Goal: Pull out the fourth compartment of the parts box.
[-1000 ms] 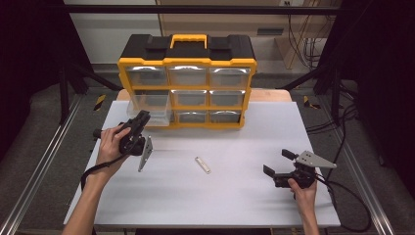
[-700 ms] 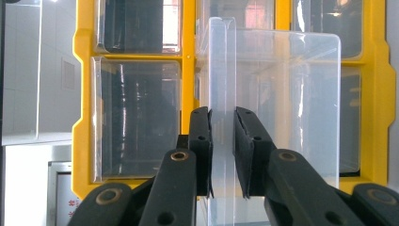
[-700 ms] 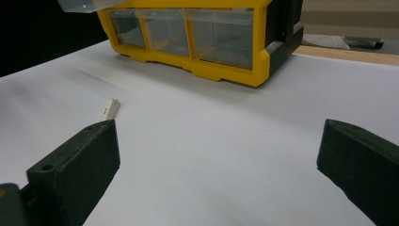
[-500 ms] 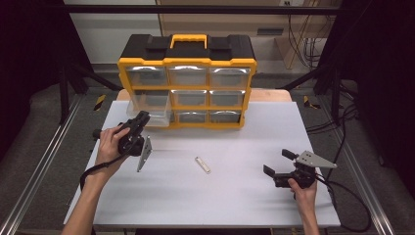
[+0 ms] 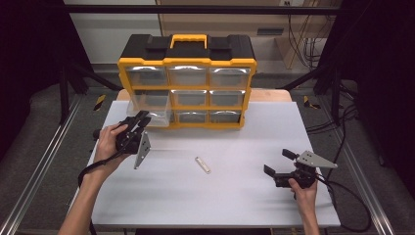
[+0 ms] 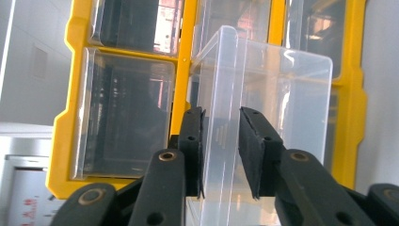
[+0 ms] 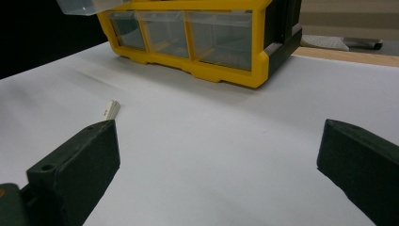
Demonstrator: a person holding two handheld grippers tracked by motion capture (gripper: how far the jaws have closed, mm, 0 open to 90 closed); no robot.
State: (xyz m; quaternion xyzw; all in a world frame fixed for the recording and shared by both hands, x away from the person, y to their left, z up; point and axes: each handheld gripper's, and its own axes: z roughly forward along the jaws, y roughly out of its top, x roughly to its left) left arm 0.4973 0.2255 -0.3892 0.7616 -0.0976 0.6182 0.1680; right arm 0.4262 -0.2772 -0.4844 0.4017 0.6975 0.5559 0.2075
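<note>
Cabinet, yellow and black with clear drawers, stands at the far edge of the white table. One clear drawer at the cabinet's left side is pulled partly out. Left gripper is closed on the front wall of this drawer, one pad on each face. Right gripper rests near the table's right front, jaws wide apart and empty. A small pale strip lies flat on the table between the two grippers.

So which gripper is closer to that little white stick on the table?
Left, but only just. The left gripper is up beside the pulled-out drawer, and the right gripper sits open, off to the stick's other side.
</note>
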